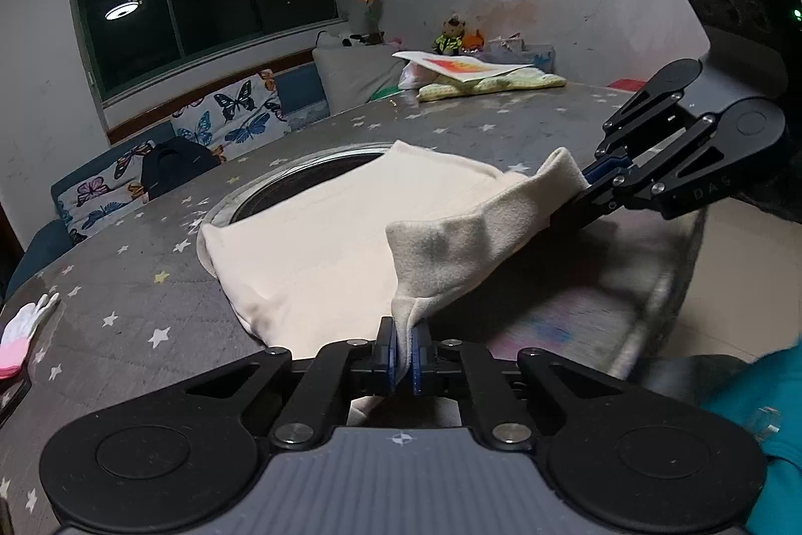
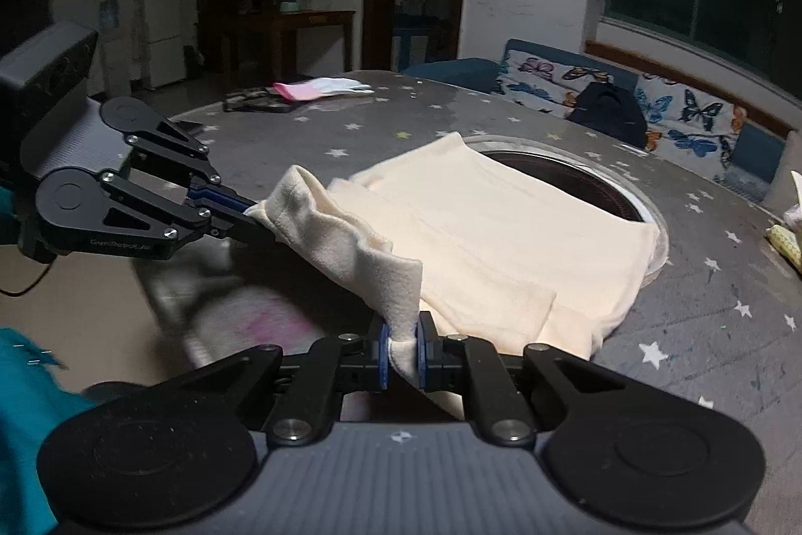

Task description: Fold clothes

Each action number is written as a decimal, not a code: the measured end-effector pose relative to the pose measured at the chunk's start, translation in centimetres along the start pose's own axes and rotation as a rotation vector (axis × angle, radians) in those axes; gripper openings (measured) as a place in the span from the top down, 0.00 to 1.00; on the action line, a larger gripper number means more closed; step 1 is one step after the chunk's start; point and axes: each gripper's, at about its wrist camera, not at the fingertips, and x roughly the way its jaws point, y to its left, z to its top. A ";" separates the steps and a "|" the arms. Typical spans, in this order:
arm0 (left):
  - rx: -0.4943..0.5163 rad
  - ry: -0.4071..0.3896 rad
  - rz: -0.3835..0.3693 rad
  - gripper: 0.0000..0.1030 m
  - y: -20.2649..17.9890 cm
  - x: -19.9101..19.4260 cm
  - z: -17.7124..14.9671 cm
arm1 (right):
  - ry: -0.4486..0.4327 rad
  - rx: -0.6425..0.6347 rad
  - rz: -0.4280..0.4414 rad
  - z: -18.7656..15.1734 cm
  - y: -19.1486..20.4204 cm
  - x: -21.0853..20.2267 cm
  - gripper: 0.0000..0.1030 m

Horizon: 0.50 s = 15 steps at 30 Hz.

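Observation:
A cream garment (image 1: 321, 234) (image 2: 506, 234) lies partly folded on the grey star-print table cover (image 1: 125, 299) (image 2: 702, 309). Its far edge overlaps a round dark recess (image 1: 311, 179) (image 2: 576, 179). My left gripper (image 1: 405, 354) (image 2: 253, 209) is shut on the near hem at one corner. My right gripper (image 2: 403, 352) (image 1: 584, 184) is shut on the hem at the other corner. Between the two, the hem is raised off the table in a sagging band.
Pink-and-white gloves (image 1: 25, 334) (image 2: 321, 87) lie near the table's edge beside a dark flat object (image 2: 260, 101). A yellow-green cloth with a paper sheet (image 1: 481, 76) sits at the far side. A butterfly-print sofa (image 1: 200, 129) (image 2: 676, 109) with a dark bag (image 2: 609, 111) runs behind the table.

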 end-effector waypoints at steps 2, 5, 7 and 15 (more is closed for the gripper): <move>-0.004 0.004 -0.008 0.94 -0.4 -1.4 -0.1 | 0.007 -0.013 0.022 0.0 0.7 -1.1 0.91; -0.021 0.005 -0.033 0.94 -0.9 -3.7 0.0 | 0.022 -0.022 0.071 0.2 2.0 -3.3 0.91; -0.004 -0.001 -0.023 0.94 -1.3 -4.8 0.3 | 0.021 -0.031 0.091 0.5 2.5 -4.5 0.91; 0.032 -0.056 0.062 0.94 -0.2 -2.8 4.2 | -0.037 -0.014 0.052 4.0 -0.4 -4.5 0.91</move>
